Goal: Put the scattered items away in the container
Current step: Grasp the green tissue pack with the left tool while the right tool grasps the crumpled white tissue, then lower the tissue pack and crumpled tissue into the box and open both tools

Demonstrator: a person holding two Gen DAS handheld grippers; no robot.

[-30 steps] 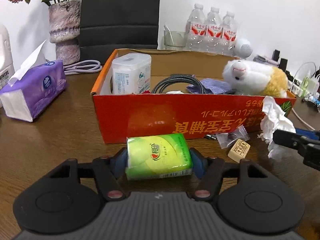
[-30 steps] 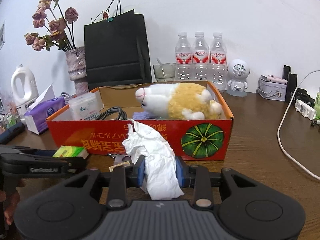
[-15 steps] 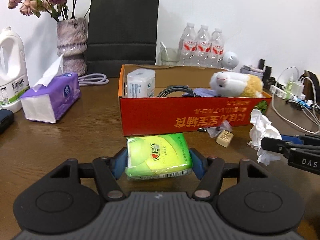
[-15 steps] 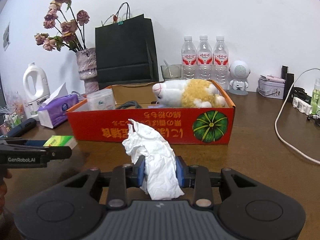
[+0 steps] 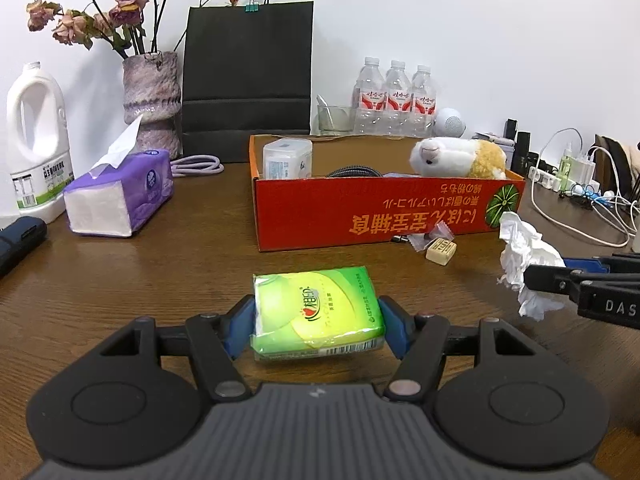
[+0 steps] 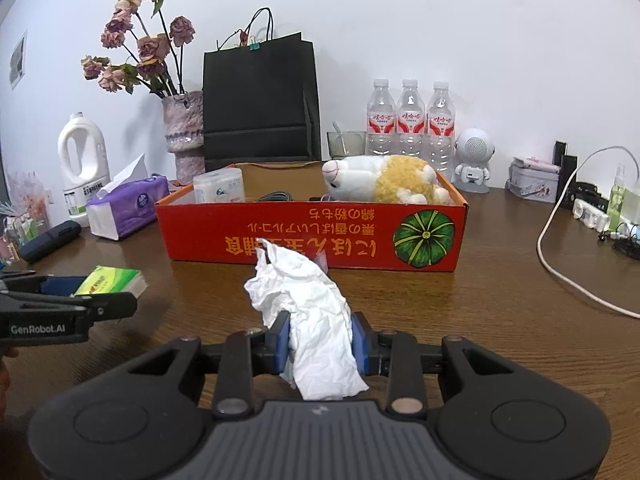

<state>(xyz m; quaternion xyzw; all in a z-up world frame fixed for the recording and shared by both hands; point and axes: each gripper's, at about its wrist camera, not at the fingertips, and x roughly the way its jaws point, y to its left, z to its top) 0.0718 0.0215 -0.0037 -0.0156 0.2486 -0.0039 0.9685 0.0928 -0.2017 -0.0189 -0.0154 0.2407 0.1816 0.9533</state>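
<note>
Left tool [image 5: 318,322]: I have it clamped across the short sides of the green tissue pack [image 5: 318,312], held above the table [image 5: 160,264] in front of the red box [image 5: 380,212].
Right tool [image 6: 318,346]: pinched shut on the crumpled white paper [image 6: 308,308], also short of the box's near wall.
Pack handling: light and soft, with slick film wrap; I judge a firm squeeze at its middle keeps it from sliding, and it will dent rather than break.
Paper handling: nearly weightless and springy; gripped low in the wad, the loose top flops, so it may catch on the box rim on the way in.
Box contents: a plush toy [image 5: 460,158], a white tub [image 5: 287,158] and a coiled hose [image 5: 352,174] already lie inside; free floor looks to be mid-box, though the near wall hides it.
Still out: a small beige block [image 5: 441,249] and a clear wrapper [image 5: 430,236] sit against the box's front.
Hard to see: the paper blocks both from the right wrist view; something small and dark beside the wrapper may be a screw, I cannot tell.
</note>
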